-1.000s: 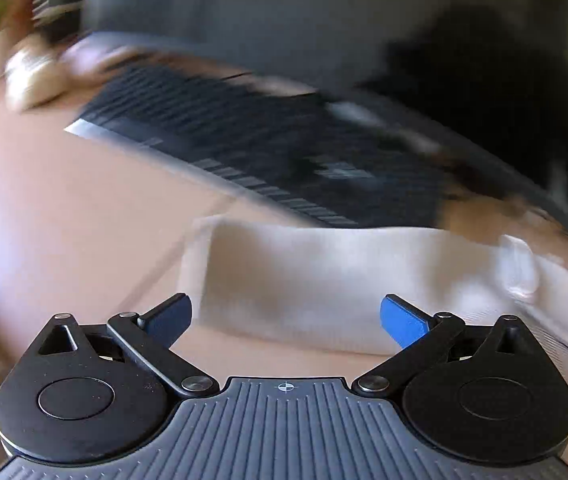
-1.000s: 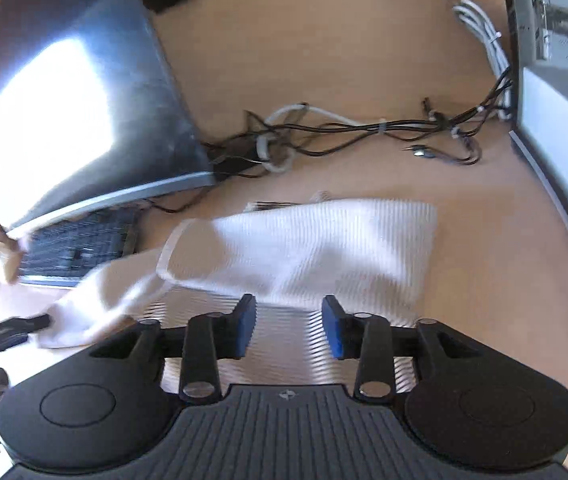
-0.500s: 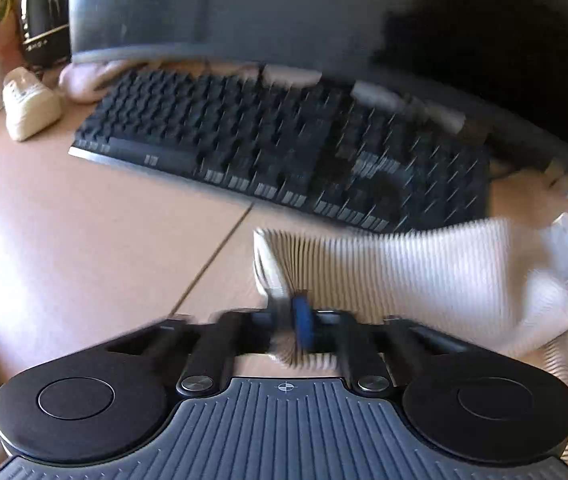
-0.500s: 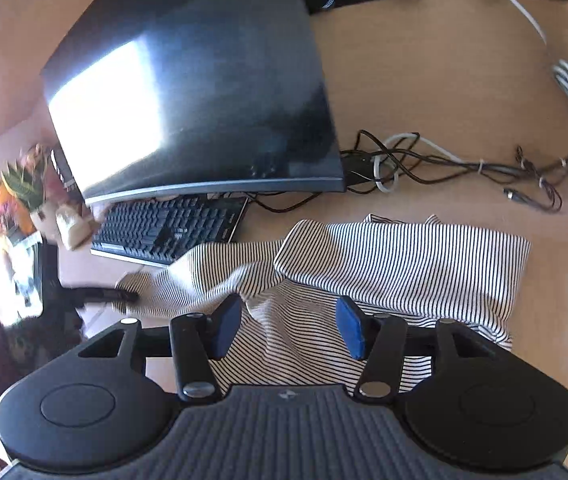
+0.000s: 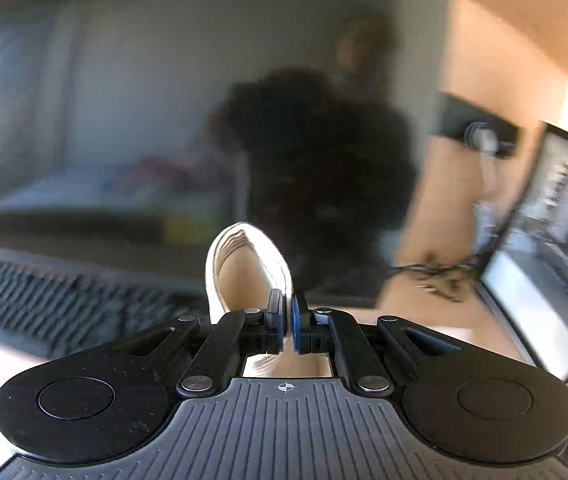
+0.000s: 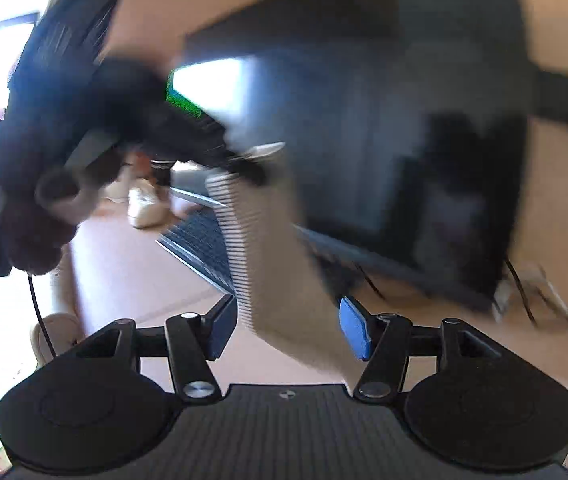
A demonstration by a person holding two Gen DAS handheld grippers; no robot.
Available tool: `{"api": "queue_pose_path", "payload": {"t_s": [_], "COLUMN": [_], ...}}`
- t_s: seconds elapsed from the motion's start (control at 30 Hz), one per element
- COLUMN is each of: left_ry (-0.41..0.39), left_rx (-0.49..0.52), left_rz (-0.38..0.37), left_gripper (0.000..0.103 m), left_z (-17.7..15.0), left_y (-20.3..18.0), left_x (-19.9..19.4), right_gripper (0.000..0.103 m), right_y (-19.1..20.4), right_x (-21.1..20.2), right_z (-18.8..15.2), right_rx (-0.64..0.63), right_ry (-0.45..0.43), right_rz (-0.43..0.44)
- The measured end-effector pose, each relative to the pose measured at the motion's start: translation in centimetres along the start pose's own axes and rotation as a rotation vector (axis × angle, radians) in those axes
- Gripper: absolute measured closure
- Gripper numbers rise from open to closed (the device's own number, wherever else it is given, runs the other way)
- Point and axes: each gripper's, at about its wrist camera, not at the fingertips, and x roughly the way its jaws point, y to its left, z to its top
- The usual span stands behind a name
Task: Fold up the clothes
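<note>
My left gripper [image 5: 287, 320] is shut on the striped white garment [image 5: 243, 268], and a loop of its fabric arches up above the pads. In the blurred right wrist view that left gripper [image 6: 249, 170] comes in from the upper left. The striped white garment [image 6: 267, 256] hangs down from it over the desk. My right gripper [image 6: 288, 326] is open and its jaws are opening. The garment's lower part shows in the gap between its fingers, and the pads do not press on it.
A black keyboard [image 5: 63, 304] [image 6: 203, 248] lies in front of a dark monitor [image 5: 123, 120] [image 6: 404, 160]. Tangled cables [image 5: 436, 276] and a second screen [image 5: 544, 260] are to the right. A small white object [image 6: 143, 204] sits on the tan desk [image 6: 131, 280].
The left gripper shut on the garment's edge, then rose and lifted it off the desk. The right gripper's jaws widened, and it swung from looking down on the garment to facing the monitor.
</note>
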Motion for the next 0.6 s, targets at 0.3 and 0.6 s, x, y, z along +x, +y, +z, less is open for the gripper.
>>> {"api": "queue_pose_path", "payload": {"t_s": [0.3, 0.6], "left_ry": [0.001, 0.079], "left_rx": [0.053, -0.004], "left_rz": [-0.177, -0.138], "left_gripper": [0.084, 0.029], "left_z": [1.6, -0.8], "left_y": [-5.9, -4.1], "left_x": [1.4, 5.9], "right_gripper": [0.091, 0.096], "right_y": [-0.9, -12.6], "right_x": [2.5, -2.3], "right_z": [3.2, 0.8], "right_rx": [-0.089, 0.081], "right_ry": [-0.133, -0.011], "right_rz": [-0.242, -0.504]}}
